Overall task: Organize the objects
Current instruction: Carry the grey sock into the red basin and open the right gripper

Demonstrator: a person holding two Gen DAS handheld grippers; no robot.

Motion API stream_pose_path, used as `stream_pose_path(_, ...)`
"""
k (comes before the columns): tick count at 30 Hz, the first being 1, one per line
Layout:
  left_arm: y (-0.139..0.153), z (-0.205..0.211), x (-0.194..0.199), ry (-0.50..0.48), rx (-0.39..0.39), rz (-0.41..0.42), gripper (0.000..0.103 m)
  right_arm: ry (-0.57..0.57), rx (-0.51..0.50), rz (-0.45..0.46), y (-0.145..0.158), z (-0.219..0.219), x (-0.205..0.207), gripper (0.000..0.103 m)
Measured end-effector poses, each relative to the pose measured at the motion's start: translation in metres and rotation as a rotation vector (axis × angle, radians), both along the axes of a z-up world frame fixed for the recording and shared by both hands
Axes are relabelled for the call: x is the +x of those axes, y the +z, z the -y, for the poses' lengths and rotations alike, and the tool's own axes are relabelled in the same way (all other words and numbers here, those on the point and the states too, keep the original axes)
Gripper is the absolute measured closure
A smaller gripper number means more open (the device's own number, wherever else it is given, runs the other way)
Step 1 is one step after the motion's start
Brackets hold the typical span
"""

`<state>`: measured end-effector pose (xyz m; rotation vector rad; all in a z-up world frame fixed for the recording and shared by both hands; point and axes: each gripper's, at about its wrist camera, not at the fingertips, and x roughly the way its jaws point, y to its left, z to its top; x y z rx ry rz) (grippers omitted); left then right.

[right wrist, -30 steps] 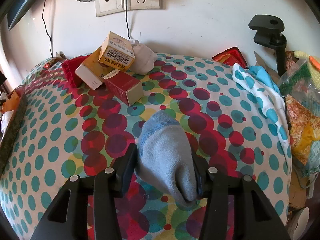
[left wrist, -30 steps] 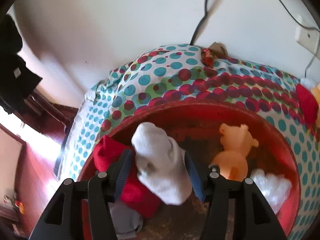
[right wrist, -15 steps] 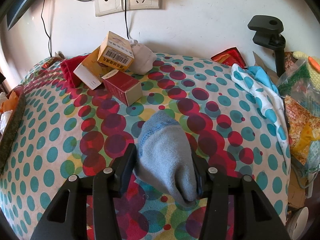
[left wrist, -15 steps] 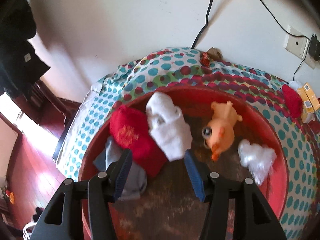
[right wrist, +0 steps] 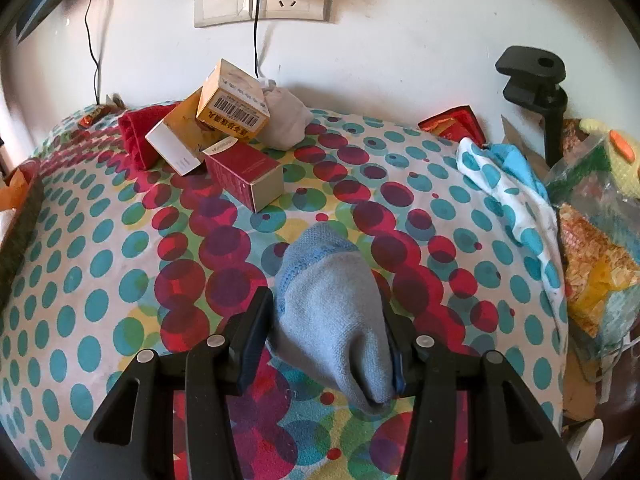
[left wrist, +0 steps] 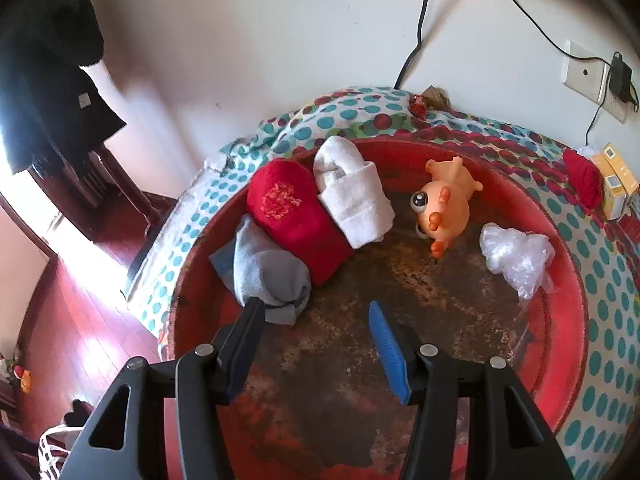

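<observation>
My left gripper (left wrist: 316, 312) is open and empty above a round red tray (left wrist: 568, 280). In the tray lie a white sock (left wrist: 352, 196), a red sock (left wrist: 296, 216), a grey sock (left wrist: 268, 272), an orange toy pig (left wrist: 444, 204) and a crumpled clear plastic wrap (left wrist: 516, 256). My right gripper (right wrist: 326, 312) is shut on a grey-blue sock (right wrist: 332, 312), held just above the dotted tablecloth (right wrist: 100, 260).
Several cartons (right wrist: 228, 128), a red cloth (right wrist: 140, 136) and a white bundle (right wrist: 286, 120) are piled by the wall. A black clamp (right wrist: 536, 80), snack bags (right wrist: 596, 240) and a folded dotted cloth (right wrist: 508, 184) lie at the right. Wall sockets with cables (right wrist: 264, 0) are behind.
My left gripper let go of the white sock, which now lies in the tray, and drew back and up. My right gripper stays shut on the grey-blue sock, almost still.
</observation>
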<state>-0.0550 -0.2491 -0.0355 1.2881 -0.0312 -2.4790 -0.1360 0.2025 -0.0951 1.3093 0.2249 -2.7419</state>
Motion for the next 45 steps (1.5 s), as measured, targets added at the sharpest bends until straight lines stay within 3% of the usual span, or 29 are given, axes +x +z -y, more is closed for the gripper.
stream_pose_path(5,-0.003,0.002,0.002,-0.007,0.009,-0.023,0.047,-0.001,0.032,-0.01,0.0,0.003,0.002,0.056)
stream_pose_path(11,-0.006,0.014,0.003,0.007,0.085,-0.03,0.047,0.001,0.088,-0.027,0.001,0.011,0.003,0.06)
stream_pose_path(16,-0.004,0.021,0.006,0.031,0.048,-0.055,0.047,-0.038,0.04,-0.011,0.006,0.014,0.008,0.066)
stream_pose_path(19,-0.004,0.026,0.008,0.035,0.076,-0.062,0.047,-0.028,0.003,-0.014,0.015,0.024,0.016,0.066)
stream_pose_path(32,-0.002,0.036,0.012,0.049,0.104,-0.068,0.047,0.16,-0.104,-0.049,0.05,0.105,0.061,0.067)
stream_pose_path(45,0.0,0.055,0.017,0.091,0.08,-0.066,0.047,0.443,-0.165,-0.036,0.067,0.241,0.084,0.067)
